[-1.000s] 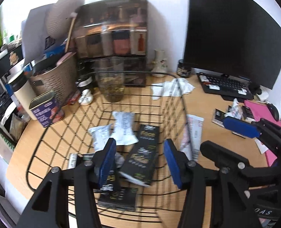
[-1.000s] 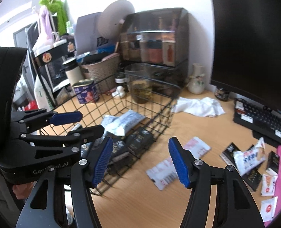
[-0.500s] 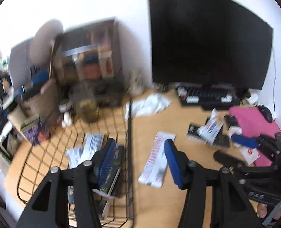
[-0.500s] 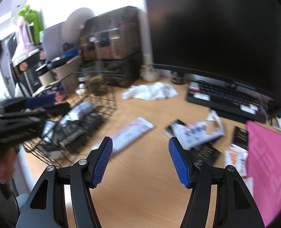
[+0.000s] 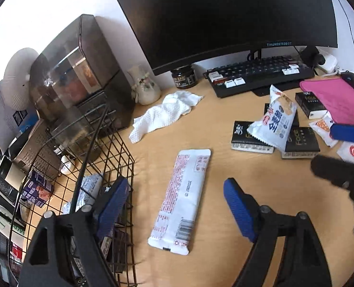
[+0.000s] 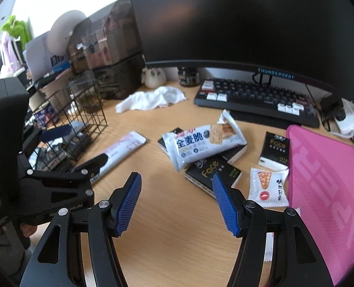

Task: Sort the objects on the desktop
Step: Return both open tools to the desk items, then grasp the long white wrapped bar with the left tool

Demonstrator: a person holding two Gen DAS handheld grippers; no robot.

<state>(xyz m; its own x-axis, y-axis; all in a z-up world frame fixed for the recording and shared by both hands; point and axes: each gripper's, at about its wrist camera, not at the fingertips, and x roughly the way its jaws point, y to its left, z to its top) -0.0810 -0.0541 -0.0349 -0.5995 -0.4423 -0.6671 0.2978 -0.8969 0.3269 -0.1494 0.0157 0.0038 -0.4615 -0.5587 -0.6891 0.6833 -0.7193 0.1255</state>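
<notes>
My left gripper (image 5: 177, 205) is open and empty, just above a long white snack packet (image 5: 183, 198) lying on the desk beside a black wire basket (image 5: 110, 157) that holds several packets. My right gripper (image 6: 177, 205) is open and empty over bare desk, short of a blue-and-white cracker packet (image 6: 201, 141) lying on black "Face" packs (image 6: 212, 169). The long white packet (image 6: 124, 148) and the basket (image 6: 86, 110) also show in the right wrist view, at the left. Small white-and-orange sachets (image 6: 268, 186) lie to the right.
A monitor (image 6: 248, 19) and keyboard (image 6: 256, 100) stand at the back. A pink pad (image 6: 327, 186) lies at the right. A crumpled white cloth (image 5: 167, 112), a small vase (image 5: 144, 86), a dark jar (image 5: 184, 77) and a smoky storage box (image 5: 76, 71) stand behind.
Both grippers swung right, away from over the basket. The left now hovers over the long white packet; the right now faces the cracker packet and black packs. Both stayed open.
</notes>
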